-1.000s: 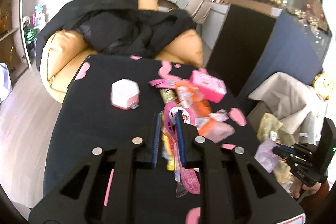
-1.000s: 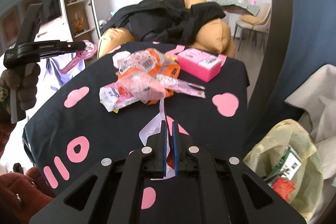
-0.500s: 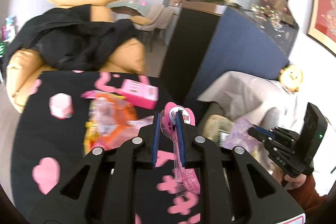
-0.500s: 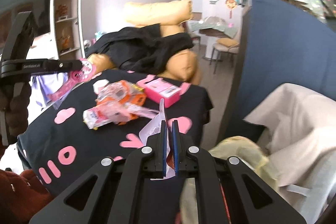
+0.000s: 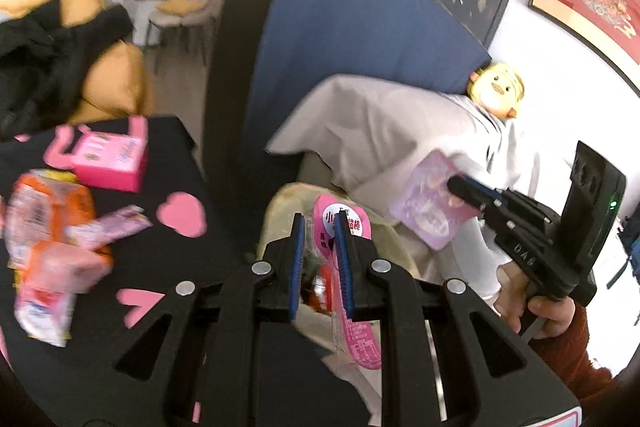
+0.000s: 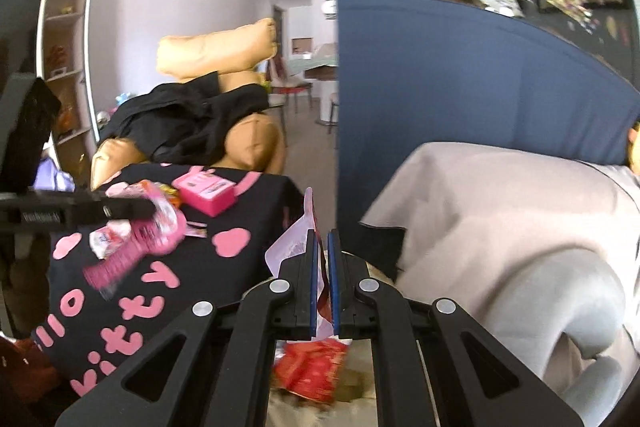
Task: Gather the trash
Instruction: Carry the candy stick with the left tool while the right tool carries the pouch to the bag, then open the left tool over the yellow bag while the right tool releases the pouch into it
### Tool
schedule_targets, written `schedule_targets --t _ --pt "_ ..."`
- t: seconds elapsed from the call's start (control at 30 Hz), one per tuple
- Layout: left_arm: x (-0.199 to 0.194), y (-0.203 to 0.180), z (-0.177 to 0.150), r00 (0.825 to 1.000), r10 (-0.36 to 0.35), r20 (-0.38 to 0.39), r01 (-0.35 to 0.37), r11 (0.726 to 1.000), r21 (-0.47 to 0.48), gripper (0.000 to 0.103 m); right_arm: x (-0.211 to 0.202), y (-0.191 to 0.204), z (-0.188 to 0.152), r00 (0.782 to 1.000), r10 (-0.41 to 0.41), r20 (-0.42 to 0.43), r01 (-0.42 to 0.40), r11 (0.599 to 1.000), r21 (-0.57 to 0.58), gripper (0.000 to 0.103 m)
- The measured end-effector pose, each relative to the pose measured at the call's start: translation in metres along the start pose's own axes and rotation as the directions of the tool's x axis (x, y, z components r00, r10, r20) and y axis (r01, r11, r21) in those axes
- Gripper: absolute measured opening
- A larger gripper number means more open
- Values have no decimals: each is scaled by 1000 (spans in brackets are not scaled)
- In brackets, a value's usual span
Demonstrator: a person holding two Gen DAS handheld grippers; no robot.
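My left gripper (image 5: 319,225) is shut on a long pink wrapper (image 5: 348,223) with a heart-shaped top. It hangs over the yellowish trash bag (image 5: 276,207) beside the table. My right gripper (image 6: 320,239) is shut on a pale lilac wrapper (image 6: 294,243), above the bag (image 6: 354,387), in which a red wrapper (image 6: 312,367) lies. In the left wrist view the right gripper (image 5: 454,185) holds that lilac wrapper (image 5: 428,215) to the right of the bag. In the right wrist view the left gripper (image 6: 150,207) carries the pink wrapper (image 6: 132,251) at the left.
The black table cloth (image 5: 168,267) with pink hearts bears a pink box (image 5: 112,159) and a pile of orange and pink wrappers (image 5: 52,223). A grey-covered seat (image 5: 380,131) and a blue partition (image 5: 340,47) stand right of the bag. A yellow armchair holds black clothes (image 6: 192,123).
Both grippers have swung right, from over the table to above the trash bag beside it. Each has kept hold of its wrapper.
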State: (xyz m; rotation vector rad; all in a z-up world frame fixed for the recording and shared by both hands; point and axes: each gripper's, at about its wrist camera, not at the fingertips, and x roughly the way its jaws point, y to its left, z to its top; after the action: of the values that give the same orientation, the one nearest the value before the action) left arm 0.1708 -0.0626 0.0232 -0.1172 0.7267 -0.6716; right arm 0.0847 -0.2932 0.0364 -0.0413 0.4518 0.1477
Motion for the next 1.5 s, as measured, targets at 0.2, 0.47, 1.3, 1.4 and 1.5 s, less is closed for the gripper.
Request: schedule_targets --t 0.2,0.47,1.3,1.4,1.5 --pt "52 -15 -10 994 -40 -102 41 999 9 15 -1 -27 -7 999 -36 1 36 999 33 7" --pt "84 -21 -21 988 -44 -150 48 999 19 15 11 -40 -22 998 -55 -25 56 997 58 7" --pt "71 20 -23 994 22 -105 -28 998 -58 50 54 -40 -28 996 -13 -90 21 996 88 7" --pt "51 35 -29 995 62 -80 -68 996 -64 50 69 -31 -27 994 -2 -107 11 997 82 7" --pt "36 51 -35 995 82 -60 -87 992 -89 50 80 -24 -28 993 6 -121 4 997 76 7"
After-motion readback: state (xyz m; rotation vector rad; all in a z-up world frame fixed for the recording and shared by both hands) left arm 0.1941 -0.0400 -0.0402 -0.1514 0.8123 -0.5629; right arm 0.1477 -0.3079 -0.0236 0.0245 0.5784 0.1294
